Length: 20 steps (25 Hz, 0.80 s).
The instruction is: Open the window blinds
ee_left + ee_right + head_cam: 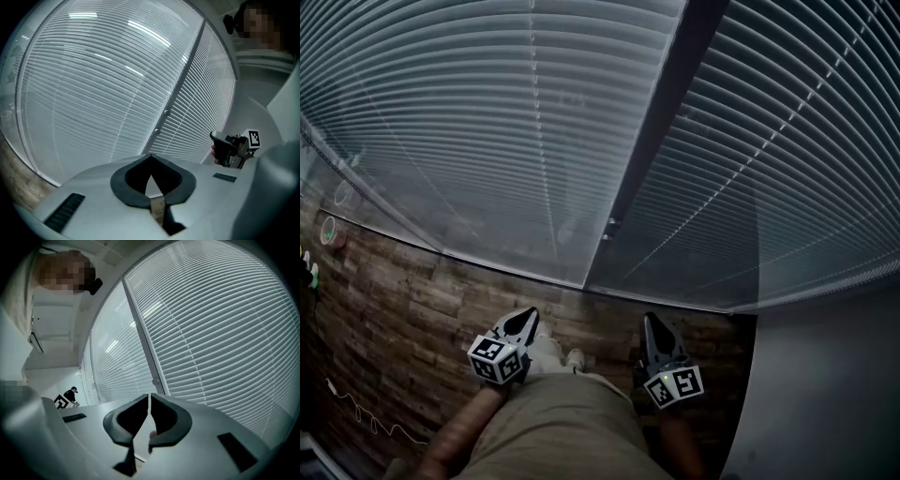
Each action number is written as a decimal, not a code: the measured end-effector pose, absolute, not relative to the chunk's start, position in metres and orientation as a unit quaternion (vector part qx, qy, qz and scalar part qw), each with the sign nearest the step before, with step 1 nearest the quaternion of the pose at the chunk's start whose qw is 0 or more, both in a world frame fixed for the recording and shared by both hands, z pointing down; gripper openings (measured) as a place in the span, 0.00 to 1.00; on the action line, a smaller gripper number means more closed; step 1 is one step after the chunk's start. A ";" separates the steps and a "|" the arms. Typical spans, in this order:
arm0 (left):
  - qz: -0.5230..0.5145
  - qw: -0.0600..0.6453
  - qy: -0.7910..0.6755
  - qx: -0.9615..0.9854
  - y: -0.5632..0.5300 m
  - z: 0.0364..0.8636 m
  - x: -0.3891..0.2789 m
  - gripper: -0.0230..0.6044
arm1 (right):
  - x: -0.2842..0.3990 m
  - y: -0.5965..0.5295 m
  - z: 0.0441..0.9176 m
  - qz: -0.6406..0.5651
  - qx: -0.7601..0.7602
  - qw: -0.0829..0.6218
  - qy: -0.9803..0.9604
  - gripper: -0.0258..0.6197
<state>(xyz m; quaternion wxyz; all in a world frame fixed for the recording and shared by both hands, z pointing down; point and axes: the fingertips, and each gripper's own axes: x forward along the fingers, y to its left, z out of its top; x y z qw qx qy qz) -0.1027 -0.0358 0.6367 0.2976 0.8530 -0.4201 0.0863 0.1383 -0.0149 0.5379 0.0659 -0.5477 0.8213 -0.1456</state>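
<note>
Two closed slatted blinds hang side by side, the left blind (478, 112) and the right blind (787, 159), with a dark window post (661, 122) between them. A small knob (609, 223) sits low on that post. My left gripper (523, 321) and right gripper (651, 323) are low, short of the blinds and touching nothing. Both point toward the gap near the post. In the left gripper view the left gripper (150, 156) has its tips together and empty. The right gripper (149, 395) is shut too, with nothing between its jaws.
Wood-plank floor (403, 300) runs below the blinds. A grey wall (830, 394) closes the right side. A white cable (366, 417) lies on the floor at the left, with a round roll (332, 232) further back. The person's trousers (562, 422) fill the bottom centre.
</note>
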 end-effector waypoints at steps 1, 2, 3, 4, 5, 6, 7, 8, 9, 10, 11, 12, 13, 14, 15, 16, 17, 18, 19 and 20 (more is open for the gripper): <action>0.086 0.296 -0.416 0.855 -0.041 0.634 -0.105 0.06 | 0.135 -0.018 0.534 -0.145 -0.550 0.066 0.820 0.05; 0.085 0.294 -0.412 0.858 -0.045 0.630 -0.107 0.06 | 0.132 -0.020 0.530 -0.144 -0.552 0.066 0.819 0.05; 0.084 0.293 -0.407 0.861 -0.051 0.625 -0.108 0.06 | 0.128 -0.024 0.526 -0.142 -0.554 0.065 0.818 0.05; 0.082 0.291 -0.404 0.863 -0.057 0.622 -0.110 0.06 | 0.124 -0.027 0.524 -0.140 -0.555 0.064 0.817 0.05; 0.083 0.290 -0.401 0.865 -0.063 0.620 -0.112 0.06 | 0.120 -0.032 0.523 -0.139 -0.556 0.063 0.817 0.05; 0.084 0.289 -0.399 0.866 -0.069 0.620 -0.114 0.06 | 0.117 -0.036 0.524 -0.138 -0.558 0.061 0.816 0.05; 0.085 0.289 -0.396 0.867 -0.074 0.620 -0.116 0.06 | 0.113 -0.041 0.525 -0.137 -0.560 0.059 0.815 0.05; 0.086 0.289 -0.394 0.868 -0.079 0.619 -0.119 0.06 | 0.110 -0.046 0.525 -0.137 -0.562 0.059 0.814 0.05; 0.087 0.290 -0.391 0.869 -0.084 0.619 -0.121 0.06 | 0.107 -0.051 0.525 -0.136 -0.564 0.058 0.813 0.05; 0.087 0.291 -0.389 0.870 -0.089 0.620 -0.124 0.06 | 0.103 -0.055 0.525 -0.135 -0.565 0.058 0.812 0.05; 0.088 0.292 -0.387 0.870 -0.094 0.623 -0.126 0.06 | 0.099 -0.059 0.526 -0.133 -0.567 0.058 0.811 0.05; 0.089 0.292 -0.384 0.871 -0.099 0.627 -0.128 0.06 | 0.095 -0.063 0.528 -0.132 -0.568 0.057 0.810 0.05; 0.090 0.293 -0.380 0.873 -0.105 0.631 -0.130 0.06 | 0.092 -0.067 0.532 -0.131 -0.570 0.055 0.809 0.05; 0.091 0.293 -0.376 0.874 -0.110 0.634 -0.131 0.06 | 0.089 -0.071 0.535 -0.130 -0.573 0.054 0.808 0.05; 0.091 0.293 -0.371 0.876 -0.116 0.634 -0.131 0.06 | 0.087 -0.075 0.535 -0.130 -0.575 0.052 0.806 0.05; 0.091 0.293 -0.366 0.878 -0.121 0.631 -0.131 0.06 | 0.086 -0.078 0.532 -0.130 -0.578 0.050 0.804 0.05; 0.090 0.293 -0.362 0.880 -0.127 0.627 -0.131 0.06 | 0.085 -0.081 0.529 -0.130 -0.582 0.047 0.802 0.05; 0.089 0.293 -0.358 0.882 -0.132 0.623 -0.131 0.06 | 0.084 -0.084 0.528 -0.130 -0.585 0.045 0.799 0.05; 0.089 0.293 -0.354 0.884 -0.137 0.623 -0.132 0.06 | 0.084 -0.088 0.529 -0.131 -0.589 0.043 0.796 0.05; 0.089 0.293 -0.351 0.885 -0.142 0.626 -0.133 0.06 | 0.083 -0.091 0.533 -0.133 -0.593 0.041 0.793 0.05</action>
